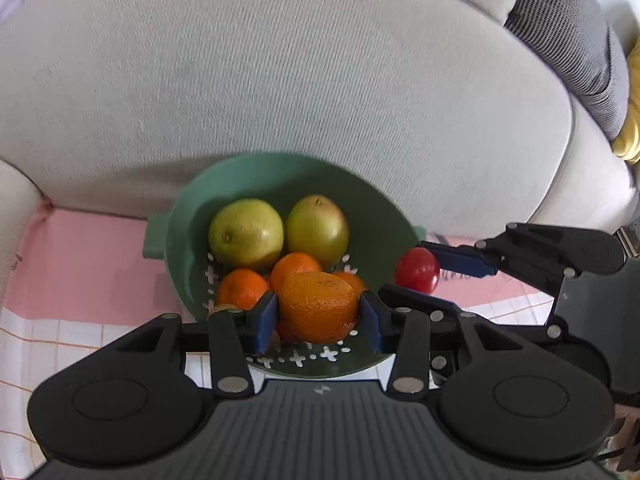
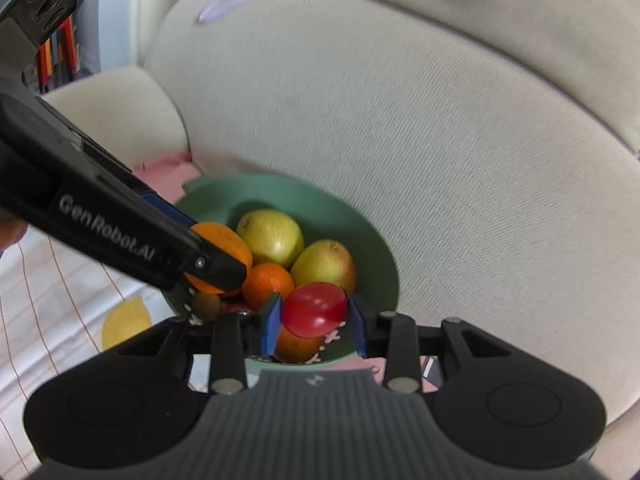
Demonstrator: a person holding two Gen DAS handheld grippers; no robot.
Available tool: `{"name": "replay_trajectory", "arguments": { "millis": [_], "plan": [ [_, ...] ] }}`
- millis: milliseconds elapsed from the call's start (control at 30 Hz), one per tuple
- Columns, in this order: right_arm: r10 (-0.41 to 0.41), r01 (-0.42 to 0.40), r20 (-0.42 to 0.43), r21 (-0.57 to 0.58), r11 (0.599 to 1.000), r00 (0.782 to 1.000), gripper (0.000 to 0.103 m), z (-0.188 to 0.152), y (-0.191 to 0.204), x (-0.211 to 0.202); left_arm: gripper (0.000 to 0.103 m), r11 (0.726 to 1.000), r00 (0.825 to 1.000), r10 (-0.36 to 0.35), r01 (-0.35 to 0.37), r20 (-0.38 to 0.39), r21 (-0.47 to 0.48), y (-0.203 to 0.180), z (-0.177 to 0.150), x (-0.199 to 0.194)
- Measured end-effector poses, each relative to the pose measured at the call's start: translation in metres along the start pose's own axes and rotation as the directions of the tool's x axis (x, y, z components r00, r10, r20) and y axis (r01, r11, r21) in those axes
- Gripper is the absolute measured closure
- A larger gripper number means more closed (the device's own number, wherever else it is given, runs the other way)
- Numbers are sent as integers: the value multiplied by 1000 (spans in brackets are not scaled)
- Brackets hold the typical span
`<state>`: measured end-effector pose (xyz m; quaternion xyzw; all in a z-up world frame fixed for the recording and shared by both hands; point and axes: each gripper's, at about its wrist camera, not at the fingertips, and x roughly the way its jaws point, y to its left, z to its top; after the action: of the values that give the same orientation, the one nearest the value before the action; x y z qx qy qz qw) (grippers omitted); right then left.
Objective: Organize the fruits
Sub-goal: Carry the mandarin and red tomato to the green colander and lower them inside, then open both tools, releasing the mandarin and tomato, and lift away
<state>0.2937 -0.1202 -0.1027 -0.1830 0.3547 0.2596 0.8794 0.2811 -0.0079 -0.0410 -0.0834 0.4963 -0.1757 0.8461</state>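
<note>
Holding two fruits over the green bowl (image 1: 176, 216), one in each gripper. Our left gripper (image 1: 319, 314) pinches a rough-skinned orange (image 1: 318, 306) between its blue pads (image 1: 266, 320), just above the fruit already in the bowl. Our right gripper (image 2: 314, 316) pinches a red tomato (image 2: 314, 310) the same way, pads (image 2: 273, 320) pressed to both sides, near the bowl's right rim as the left camera shows it (image 1: 418, 270).

Bowl sits on a pink cloth (image 1: 88, 256), close against a pale sofa cushion (image 1: 280, 80). Inside we count two yellow-green apples (image 1: 246, 232) (image 1: 318, 228) side by side at the back, touching, and smaller oranges (image 1: 242, 288) in front of them. White cross-shaped cut-outs (image 1: 328, 354) show in the bowl floor. A small brown round thing (image 2: 206, 306) lies at the bowl's left edge in the right view; we cannot tell what it is.

Left of the bowl, a white checked cloth (image 2: 60, 280) carries a yellow shape (image 2: 124, 322), blurred. Grey fabric (image 1: 572, 40) lies on the sofa, upper right in the left view
</note>
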Motion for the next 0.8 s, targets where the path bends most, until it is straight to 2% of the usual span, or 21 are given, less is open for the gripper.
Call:
{"name": "replay_trajectory", "arguments": {
  "millis": [233,500,633,800],
  "plan": [
    [101,-100,-96,10,995,990,70,4,-7,27,53,999,998,-17,15,-54,-36,10,2,22],
    [114,-116,-158,-1,993,981,70,5,-10,47,52,999,997,-11,9,-71,-31,13,7,31],
    [143,-143,-169,14,990,975,70,6,-10,53,52,1000,996,-5,4,-88,-14,10,8,29],
    [143,-140,-186,27,990,972,70,7,-8,59,52,1000,996,14,-15,-87,-6,10,9,30]
  ]
}}
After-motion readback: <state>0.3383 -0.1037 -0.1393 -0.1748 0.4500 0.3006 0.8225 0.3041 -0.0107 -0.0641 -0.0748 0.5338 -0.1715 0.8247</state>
